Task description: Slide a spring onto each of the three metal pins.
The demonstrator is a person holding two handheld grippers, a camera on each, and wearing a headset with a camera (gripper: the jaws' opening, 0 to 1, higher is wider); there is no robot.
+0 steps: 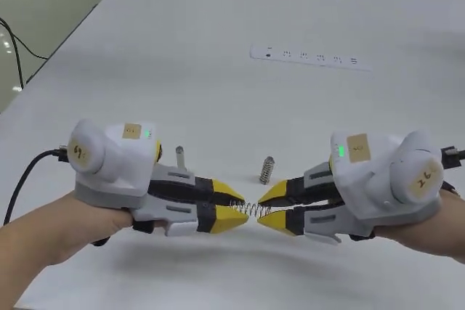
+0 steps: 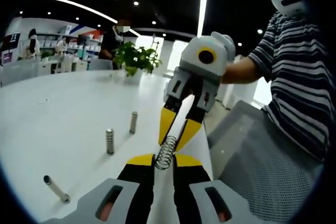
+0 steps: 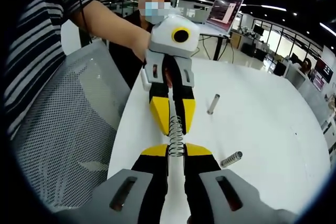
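1. Head view. Left gripper [image 1: 236,207] and right gripper [image 1: 267,208] tip to tip just above the matte white table [image 1: 218,49], each clamped on one end of a single spring [image 1: 251,210]. Risks stretching or kinking the thin coil if pulled apart. Risks flinging it off the bench if one side lets go while it is bowed. Beyond the tips, a bare pin [image 1: 179,157], a smooth grey metal cylinder standing upright. Near it, a sprung pin [image 1: 267,170], already sleeved in a coil. Farther back, a flat white power strip [image 1: 311,57].

2. Left gripper view. Own yellow wedge tips closed on the near end of the spring [image 2: 166,152]: fine bright wire, open helix, likely slippery. Right gripper [image 2: 172,144] pinching the far end. On the table, the bare pin [image 2: 133,122], the sprung pin [image 2: 109,141] and a third pin [image 2: 55,189] with no coil. Cannot tell whether that one stands or lies, given the lens bend. Could knock over a slim pin with a sideways nudge while threading.

3. Right gripper view. Own jaws shut on the spring [image 3: 177,140], with the left gripper [image 3: 176,130] gripping the opposite end. Bare pin [image 3: 213,104] and sprung pin [image 3: 231,159] off to the side, well apart from the coil. Grey mesh chair [image 3: 68,129] beside the table edge. Could lose a dropped spring over that edge.
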